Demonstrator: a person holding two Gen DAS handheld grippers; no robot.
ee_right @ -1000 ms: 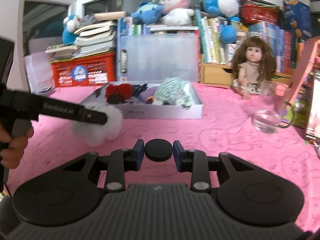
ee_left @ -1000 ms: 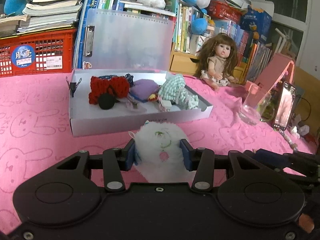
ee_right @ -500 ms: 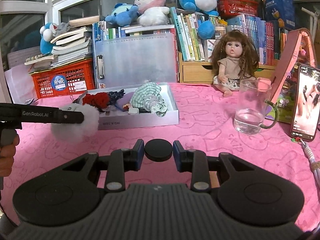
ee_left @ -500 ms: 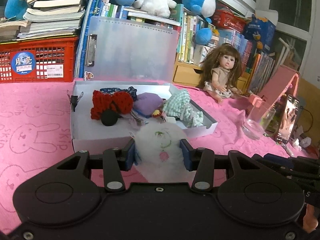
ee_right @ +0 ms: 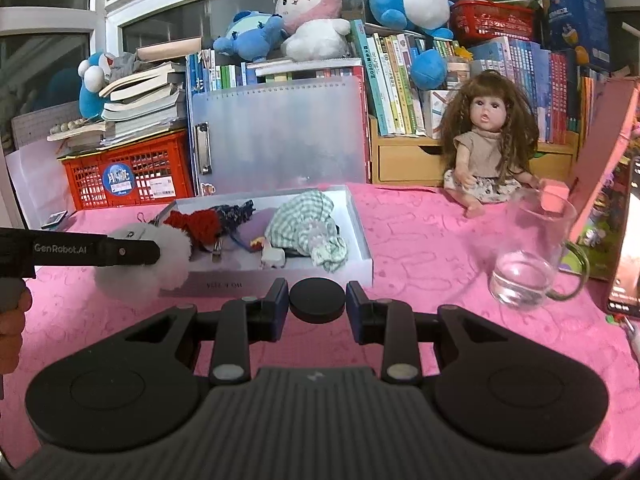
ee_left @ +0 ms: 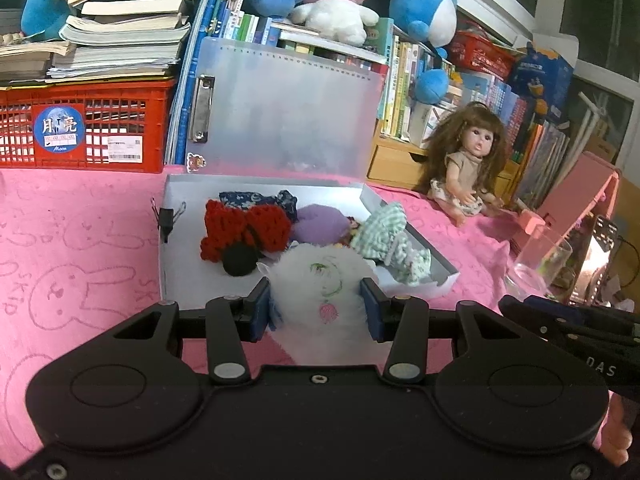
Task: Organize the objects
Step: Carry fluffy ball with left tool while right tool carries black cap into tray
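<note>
My left gripper [ee_left: 318, 312] is shut on a white fluffy pouch [ee_left: 320, 280] with a small embroidered strawberry, held above the near edge of an open white box [ee_left: 180, 280]. The box holds a red knitted piece [ee_left: 244, 224], a purple pouch [ee_left: 320, 224], a green checked cloth [ee_left: 384, 240] and a black disc [ee_left: 240, 262]. My right gripper [ee_right: 317, 304] is shut on a black round disc [ee_right: 317, 300], held above the pink tablecloth in front of the box [ee_right: 360, 232]. The left gripper and pouch [ee_right: 160, 256] show at the left in the right wrist view.
A glass mug [ee_right: 532, 256] with water stands right of the box. A doll [ee_right: 488, 148] sits behind it. A phone [ee_left: 596, 256] leans at the far right. A red crate [ee_left: 80, 128], a clipboard [ee_left: 280, 108], books and plush toys line the back.
My left gripper has moved forward and up with the pouch, from the tablecloth in front of the box to above its near edge. My right gripper has moved closer to the box with the disc.
</note>
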